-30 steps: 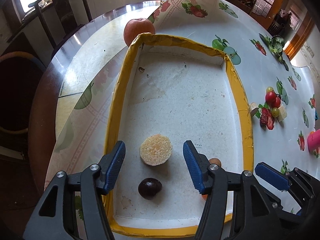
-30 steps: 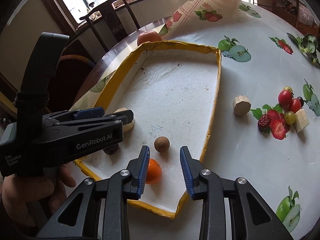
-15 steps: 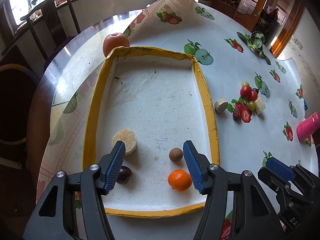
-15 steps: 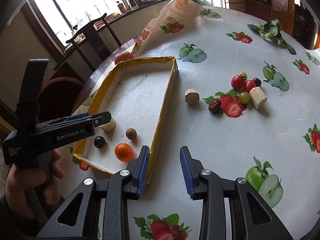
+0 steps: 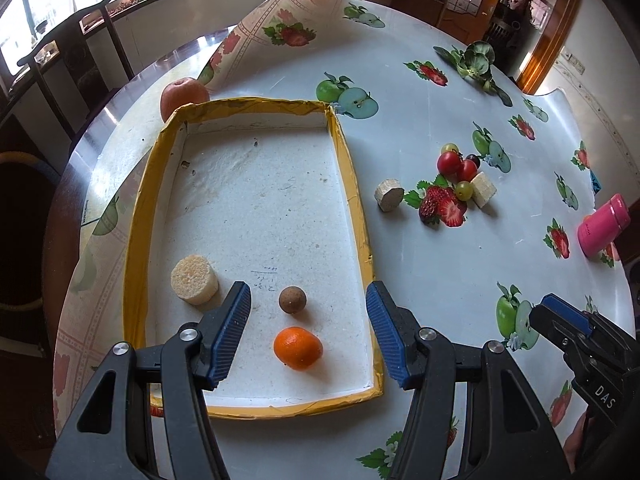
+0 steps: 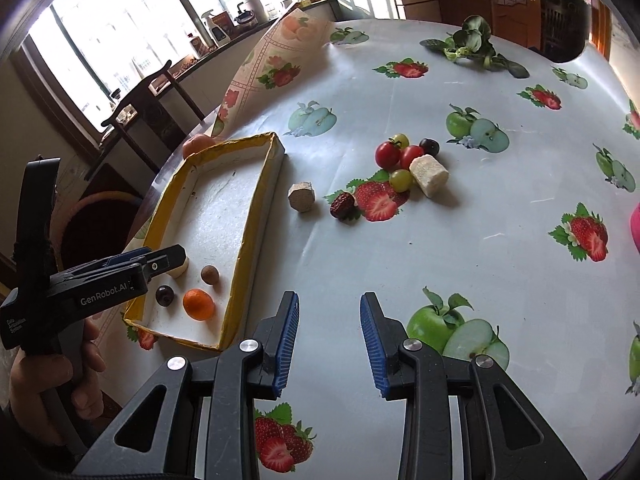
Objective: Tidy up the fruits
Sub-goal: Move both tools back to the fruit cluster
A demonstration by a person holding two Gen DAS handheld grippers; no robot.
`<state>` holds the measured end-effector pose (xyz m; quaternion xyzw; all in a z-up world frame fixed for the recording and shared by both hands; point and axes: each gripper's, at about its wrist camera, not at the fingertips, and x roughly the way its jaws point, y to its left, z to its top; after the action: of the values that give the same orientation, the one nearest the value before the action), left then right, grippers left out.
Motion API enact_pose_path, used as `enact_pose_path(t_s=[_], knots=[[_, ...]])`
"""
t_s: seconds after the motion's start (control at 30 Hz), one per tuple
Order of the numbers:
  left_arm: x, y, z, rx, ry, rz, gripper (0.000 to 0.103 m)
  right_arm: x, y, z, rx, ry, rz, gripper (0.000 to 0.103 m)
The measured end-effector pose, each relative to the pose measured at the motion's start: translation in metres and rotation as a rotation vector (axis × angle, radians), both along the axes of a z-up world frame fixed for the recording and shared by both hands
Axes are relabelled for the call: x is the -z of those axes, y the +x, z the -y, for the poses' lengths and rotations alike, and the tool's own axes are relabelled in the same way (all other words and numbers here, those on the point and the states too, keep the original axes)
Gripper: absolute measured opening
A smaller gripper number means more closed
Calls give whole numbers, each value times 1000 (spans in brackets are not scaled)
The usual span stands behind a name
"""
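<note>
A yellow-rimmed white tray [image 5: 356,200] [image 6: 244,240] holds a mandarin [image 5: 298,348] [image 6: 198,304], a brown round fruit [image 5: 293,299] [image 6: 209,274], a pale round slice [image 5: 194,279] and a dark fruit [image 6: 164,295]. My left gripper [image 5: 308,336] [image 6: 160,262] is open and empty above the tray's near end. My right gripper [image 6: 329,346] [image 5: 560,312] is open and empty above the tablecloth, right of the tray. Loose on the cloth are tomatoes [image 6: 388,154] [image 5: 449,162], a green grape [image 6: 401,180], a red date [image 6: 343,205], a dark grape [image 6: 429,146] and two pale chunks [image 6: 302,197] [image 6: 429,175].
An apple [image 5: 183,94] sits behind the tray's far left corner. A pink container [image 5: 603,225] lies at the right. Leafy greens [image 6: 472,46] lie at the far side. The tablecloth is folded up at the back [image 5: 304,4]. A chair [image 6: 148,100] stands beyond the table.
Both grippers have pulled back and up from the tray. The right gripper has swung right, from over the mandarin to over bare tablecloth. The left gripper has shifted right over the tray.
</note>
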<state>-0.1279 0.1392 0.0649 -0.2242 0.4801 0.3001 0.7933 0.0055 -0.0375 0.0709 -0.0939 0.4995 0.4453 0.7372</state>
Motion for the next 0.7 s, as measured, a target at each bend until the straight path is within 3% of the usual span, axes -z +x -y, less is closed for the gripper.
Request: enact_pose_path(t_s=[0.7], knots=[[12,49,22,87,-67,6,59,15,34,26,86,4,-31,34]])
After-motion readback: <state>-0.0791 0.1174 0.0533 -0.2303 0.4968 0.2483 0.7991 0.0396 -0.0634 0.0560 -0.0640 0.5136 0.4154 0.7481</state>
